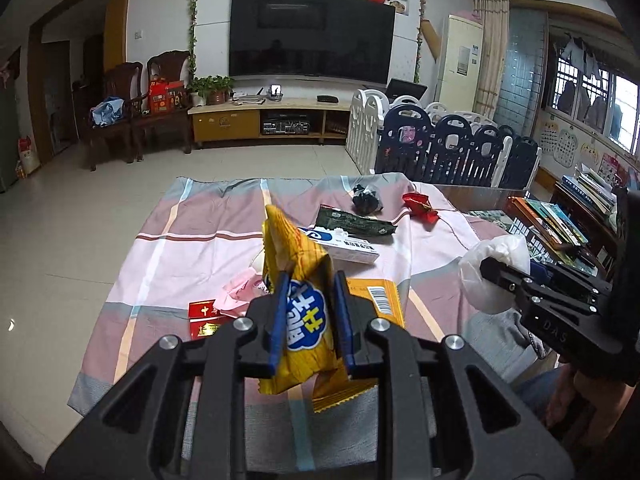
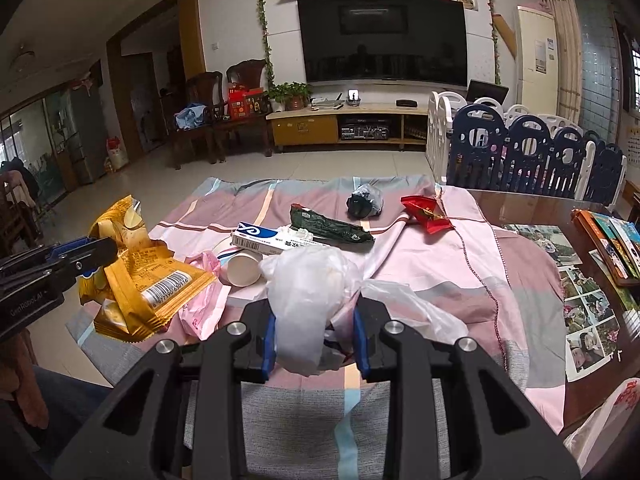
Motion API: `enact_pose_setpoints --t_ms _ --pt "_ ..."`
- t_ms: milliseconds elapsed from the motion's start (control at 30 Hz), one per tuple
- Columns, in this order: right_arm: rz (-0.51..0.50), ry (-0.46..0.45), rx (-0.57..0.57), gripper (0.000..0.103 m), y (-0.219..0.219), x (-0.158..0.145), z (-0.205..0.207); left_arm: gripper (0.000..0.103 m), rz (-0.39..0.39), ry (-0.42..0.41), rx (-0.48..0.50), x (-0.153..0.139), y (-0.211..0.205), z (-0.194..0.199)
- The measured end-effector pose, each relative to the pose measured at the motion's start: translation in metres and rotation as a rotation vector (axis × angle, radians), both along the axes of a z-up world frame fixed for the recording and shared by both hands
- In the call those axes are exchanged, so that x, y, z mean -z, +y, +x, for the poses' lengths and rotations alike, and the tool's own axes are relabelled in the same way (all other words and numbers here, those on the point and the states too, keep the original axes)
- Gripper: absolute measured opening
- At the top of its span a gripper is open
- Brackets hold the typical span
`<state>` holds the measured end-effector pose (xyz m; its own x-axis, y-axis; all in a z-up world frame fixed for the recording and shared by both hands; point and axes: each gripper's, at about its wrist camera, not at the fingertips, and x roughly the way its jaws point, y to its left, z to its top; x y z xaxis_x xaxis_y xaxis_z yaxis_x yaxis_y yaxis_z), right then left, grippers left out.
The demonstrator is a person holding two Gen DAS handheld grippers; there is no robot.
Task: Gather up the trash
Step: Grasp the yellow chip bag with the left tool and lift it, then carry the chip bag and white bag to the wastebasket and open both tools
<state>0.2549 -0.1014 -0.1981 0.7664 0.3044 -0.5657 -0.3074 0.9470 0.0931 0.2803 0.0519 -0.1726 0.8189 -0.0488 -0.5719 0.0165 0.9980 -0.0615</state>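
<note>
My left gripper (image 1: 310, 280) is shut on a yellow snack wrapper (image 1: 298, 256), held up over the near edge of the cloth-covered table (image 1: 160, 256). From the right wrist view the same yellow wrapper (image 2: 136, 276) hangs at the left with the left gripper (image 2: 100, 250) on it. My right gripper (image 2: 316, 312) is shut on a crumpled clear plastic bag (image 2: 308, 284); in the left wrist view that bag (image 1: 486, 276) shows at the right. On the cloth lie a toothpaste box (image 2: 276, 240), a green packet (image 2: 328, 226), a red wrapper (image 2: 426, 210), a dark bagged lump (image 2: 364, 202), a paper cup (image 2: 242, 270) and a pink bag (image 2: 202, 308).
A red cigarette pack (image 1: 204, 318) lies near the table's front. Books (image 2: 612, 244) and photos (image 2: 588, 312) cover the table's right side. A blue and white playpen fence (image 2: 520, 152) stands behind the table. A person's leg (image 2: 60, 412) is at the lower left.
</note>
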Motion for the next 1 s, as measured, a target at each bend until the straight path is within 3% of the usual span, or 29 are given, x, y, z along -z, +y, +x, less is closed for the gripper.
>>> enact_pose_setpoints --t_ms 733,867,1000 --pt "0.017 -0.02 0.003 0.031 -0.004 -0.002 -0.001 0.023 0.007 0.011 0.002 0.004 0.001 0.001" --pt "0.08 -0.071 0.019 0.031 -0.032 -0.025 -0.01 0.023 0.014 0.012 0.007 0.005 0.0 0.002" --pt "0.109 -0.154 0.098 0.031 -0.097 -0.06 -0.041 0.023 0.017 0.007 0.023 0.004 -0.002 0.002"
